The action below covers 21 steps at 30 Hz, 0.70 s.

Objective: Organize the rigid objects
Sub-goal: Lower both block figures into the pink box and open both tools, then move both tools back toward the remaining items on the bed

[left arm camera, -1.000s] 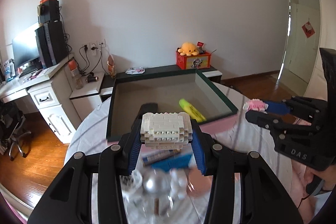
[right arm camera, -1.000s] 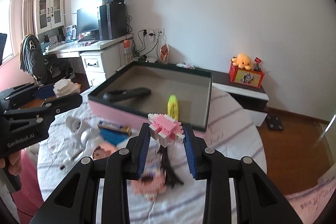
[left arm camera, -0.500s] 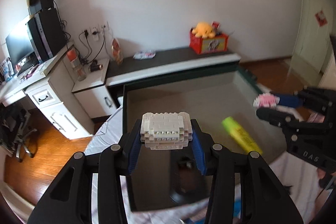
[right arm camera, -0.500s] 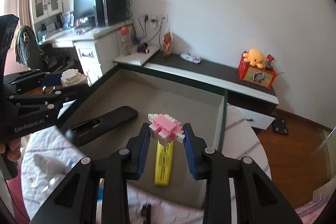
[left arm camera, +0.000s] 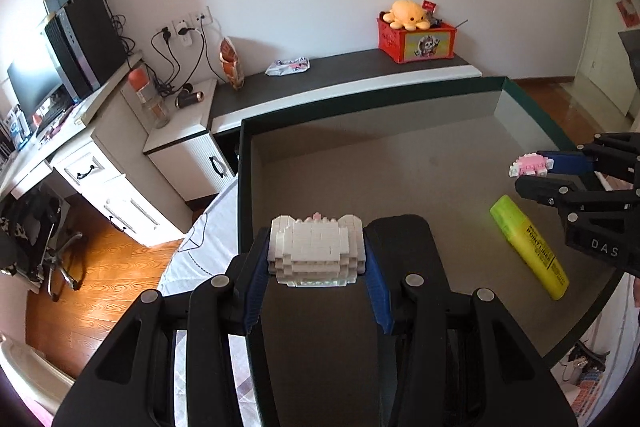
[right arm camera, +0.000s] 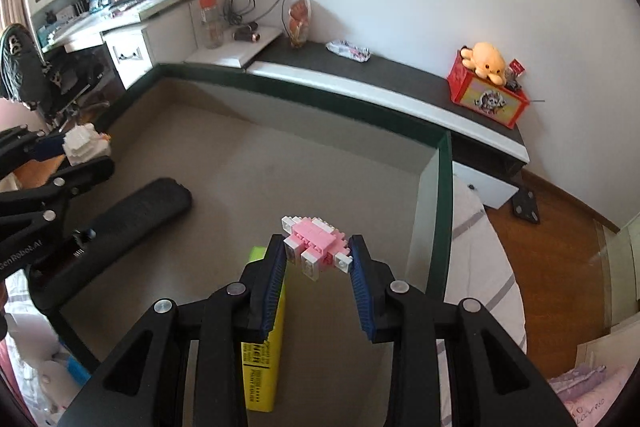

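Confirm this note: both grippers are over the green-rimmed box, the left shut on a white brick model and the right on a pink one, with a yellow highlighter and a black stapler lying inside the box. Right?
One slip: the black object in the box is a remote control, as the right wrist view shows. The left gripper holding the white brick model, the right gripper holding the pink brick model, and the yellow highlighter stand.

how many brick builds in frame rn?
2. White brick model is clamped in the left gripper; pink brick model is clamped in the right gripper. Both hang over the green-rimmed box. Others may be out of view.
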{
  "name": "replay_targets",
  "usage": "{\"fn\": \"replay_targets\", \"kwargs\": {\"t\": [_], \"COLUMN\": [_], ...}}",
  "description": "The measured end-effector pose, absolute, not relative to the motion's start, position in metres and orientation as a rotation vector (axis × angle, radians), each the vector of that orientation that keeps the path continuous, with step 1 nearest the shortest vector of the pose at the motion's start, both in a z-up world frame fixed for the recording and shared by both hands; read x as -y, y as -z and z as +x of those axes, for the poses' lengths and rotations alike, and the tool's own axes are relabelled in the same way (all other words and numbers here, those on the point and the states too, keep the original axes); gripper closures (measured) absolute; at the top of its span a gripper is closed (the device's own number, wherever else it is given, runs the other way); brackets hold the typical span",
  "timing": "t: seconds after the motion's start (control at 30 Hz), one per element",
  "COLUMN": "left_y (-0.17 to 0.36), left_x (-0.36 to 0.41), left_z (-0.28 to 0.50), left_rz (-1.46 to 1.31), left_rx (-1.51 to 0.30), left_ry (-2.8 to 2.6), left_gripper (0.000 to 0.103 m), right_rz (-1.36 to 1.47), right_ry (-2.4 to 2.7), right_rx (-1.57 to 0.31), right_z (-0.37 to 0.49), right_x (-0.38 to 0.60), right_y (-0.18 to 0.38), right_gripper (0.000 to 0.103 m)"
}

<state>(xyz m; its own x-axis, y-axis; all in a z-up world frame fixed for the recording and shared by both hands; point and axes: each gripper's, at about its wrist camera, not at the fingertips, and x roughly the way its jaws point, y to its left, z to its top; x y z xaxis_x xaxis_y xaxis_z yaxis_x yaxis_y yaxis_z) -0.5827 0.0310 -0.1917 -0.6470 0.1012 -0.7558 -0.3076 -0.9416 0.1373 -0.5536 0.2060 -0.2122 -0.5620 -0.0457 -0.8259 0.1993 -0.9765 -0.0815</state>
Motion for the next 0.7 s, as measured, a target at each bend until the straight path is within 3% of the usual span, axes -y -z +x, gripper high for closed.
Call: {"fn": "replay_targets", "kwargs": {"t": [0.17, 0.23, 0.33, 0.43, 0.5, 0.6, 0.7], "left_y": [0.189, 0.184, 0.172, 0.156, 0.143, 0.125, 0.11], "left_x": [-0.031, -0.028, -0.021, -0.013, -0.006, 0.003, 0.012], "left_z": [-0.574, -0.57, -0.56, -0.543, -0.527, -0.496, -0.46], "left_rz": [-1.179, -1.164, -1.125, -1.079, -1.036, -0.953, -0.872], "left_rx": [-0.378, -0.363, -0.336, -0.3, -0.279, -0.249, -0.232], "left_ry": [-2.642, -2.651, -2.676, -2.707, -2.733, -2.768, -2.805], "left_gripper": [0.053, 0.038, 0.018, 0.009, 0.006, 0.001, 0.0], "right_rz": [1.407, 1.4, 1.371, 1.317, 1.246, 1.137, 1.038], "right_ry": [2.65, 2.659, 2.688, 2.731, 2.76, 2.821, 2.845], "right_rx": [-0.255, -0.259, -0.258, -0.234, -0.201, -0.157, -0.111], "right_z": [-0.554, -0.551, -0.542, -0.53, -0.515, -0.484, -0.45], "right_x": [-0.206, -0.207, -0.208, -0.21, -0.214, -0.22, -0.225], "right_y": [0.217, 0.216, 0.209, 0.195, 0.179, 0.154, 0.132], "right_gripper": [0.07, 0.07, 0.056, 0.049, 0.046, 0.024, 0.023]}}
